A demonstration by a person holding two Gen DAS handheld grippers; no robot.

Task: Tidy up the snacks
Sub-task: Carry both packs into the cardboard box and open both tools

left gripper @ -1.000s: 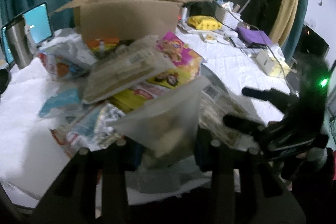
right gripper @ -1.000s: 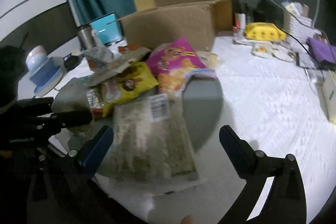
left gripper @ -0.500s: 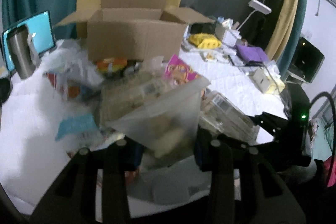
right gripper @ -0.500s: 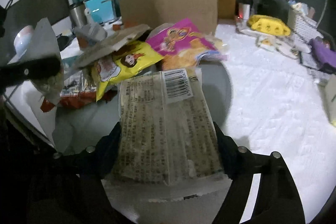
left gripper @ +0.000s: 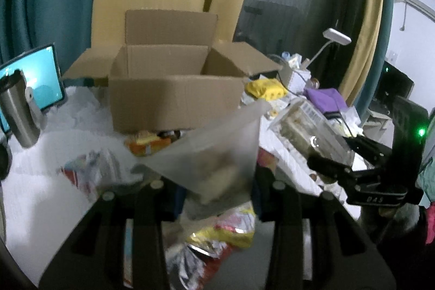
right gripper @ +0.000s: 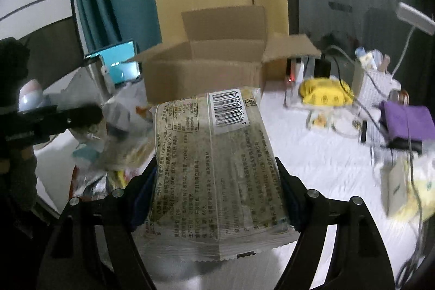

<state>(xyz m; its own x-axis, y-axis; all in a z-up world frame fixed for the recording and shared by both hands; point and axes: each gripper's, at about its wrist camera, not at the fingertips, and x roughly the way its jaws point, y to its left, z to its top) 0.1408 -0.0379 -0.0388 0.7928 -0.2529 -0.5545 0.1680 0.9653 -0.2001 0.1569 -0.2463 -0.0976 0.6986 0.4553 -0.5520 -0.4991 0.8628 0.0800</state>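
My left gripper [left gripper: 217, 181] is shut on a frosted translucent bag [left gripper: 217, 151] with pale snack pieces inside, held above the pile of snack packets [left gripper: 217, 233]. My right gripper [right gripper: 214, 175] is shut on a flat clear packet [right gripper: 214, 143] with a barcode label, both pads pressing its long sides. In the left wrist view this packet [left gripper: 307, 127] hangs at the right in the right gripper [left gripper: 334, 162]. An open cardboard box [left gripper: 174, 99] stands behind the pile, its flaps spread; the right wrist view shows the box [right gripper: 201, 78] straight ahead.
A steel tumbler [left gripper: 19, 110] and a lit tablet [left gripper: 40, 83] stand at the left. At the back right are a yellow pouch [right gripper: 323, 94], a purple cloth [right gripper: 407, 121], cables and a white desk lamp [left gripper: 337, 36]. A white cloth [right gripper: 312, 162] covers the table.
The right gripper closed on the barcode packet and lifted it off the table. Both grippers rose with their loads, and the box's open top came into view.
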